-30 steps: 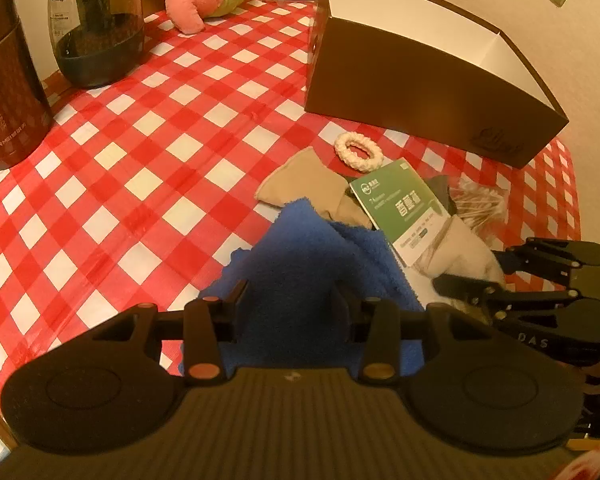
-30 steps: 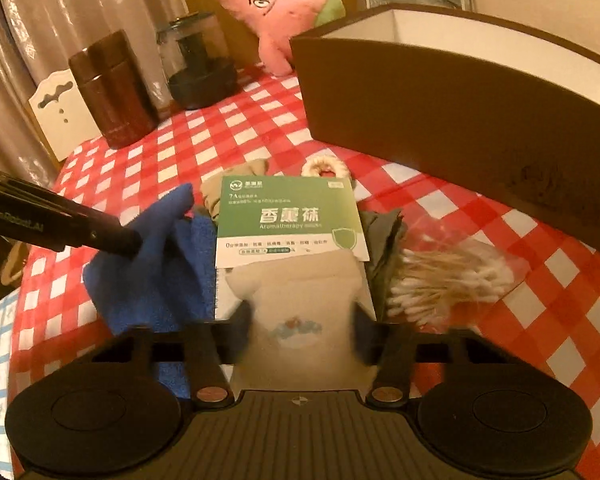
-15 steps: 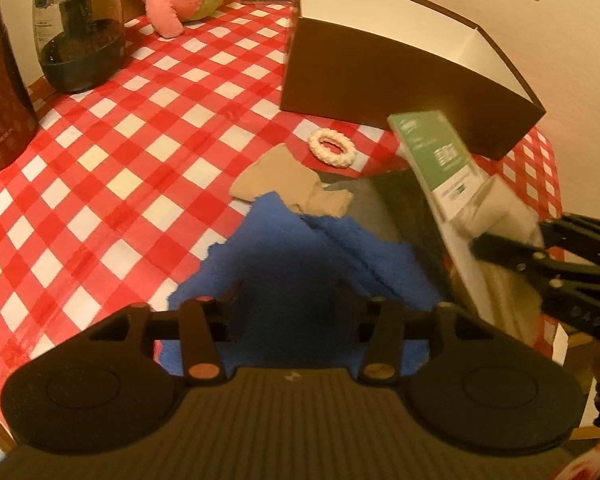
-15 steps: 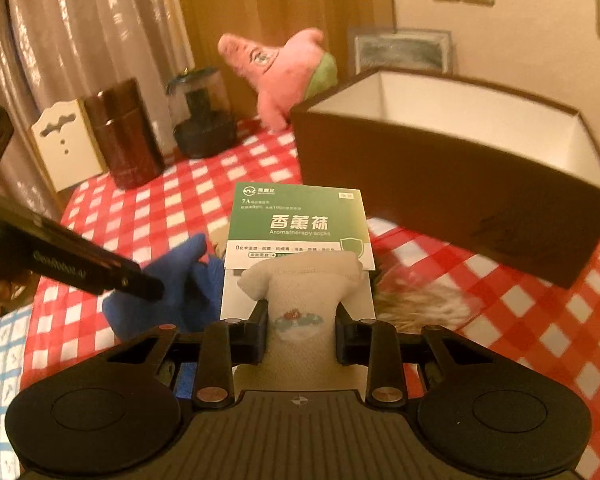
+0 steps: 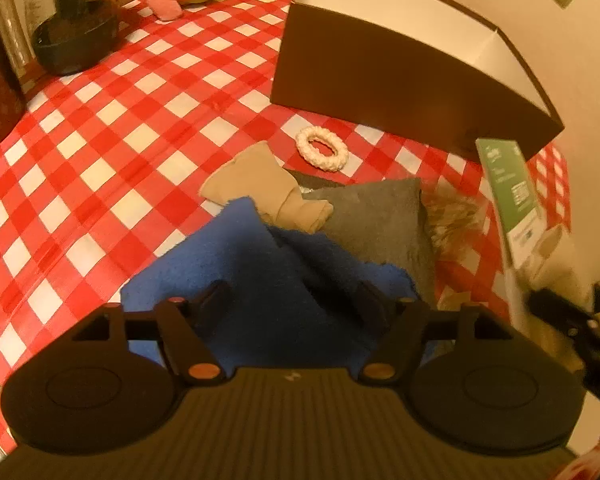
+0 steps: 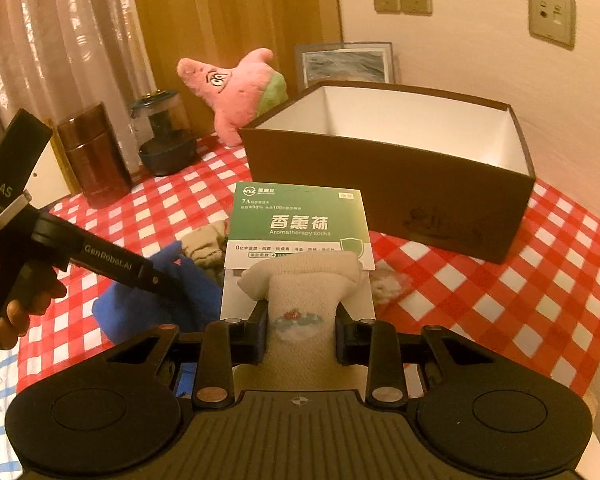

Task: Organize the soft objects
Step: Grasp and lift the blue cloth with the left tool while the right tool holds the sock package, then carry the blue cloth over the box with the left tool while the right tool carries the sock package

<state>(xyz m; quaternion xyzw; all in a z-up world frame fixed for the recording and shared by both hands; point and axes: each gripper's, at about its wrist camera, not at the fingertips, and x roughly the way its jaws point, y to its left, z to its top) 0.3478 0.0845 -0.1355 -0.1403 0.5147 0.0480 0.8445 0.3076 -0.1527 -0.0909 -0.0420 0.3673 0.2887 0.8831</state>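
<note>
My left gripper (image 5: 294,300) points down at a crumpled blue towel (image 5: 260,264). Its jaws are opening and the towel lies between them, unpressed. My right gripper (image 6: 300,332) is shut on a cream sock pack with a green card (image 6: 300,224), held in the air in front of the open brown box (image 6: 380,184). In the left wrist view the sock pack (image 5: 512,188) hangs at the right edge. A beige stocking (image 5: 268,188), a grey cloth (image 5: 380,216) and a white scrunchie (image 5: 322,148) lie on the checked tablecloth.
A bag of cotton swabs (image 5: 452,216) lies beside the grey cloth. A pink starfish plush (image 6: 240,88), a dark glass jar (image 6: 164,132) and a brown canister (image 6: 94,156) stand at the table's far left. A framed picture (image 6: 346,64) leans on the wall behind the box.
My right gripper closed on the sock pack and lifted it off the table, uncovering the grey cloth and the swabs. My left jaws have spread wider over the blue towel.
</note>
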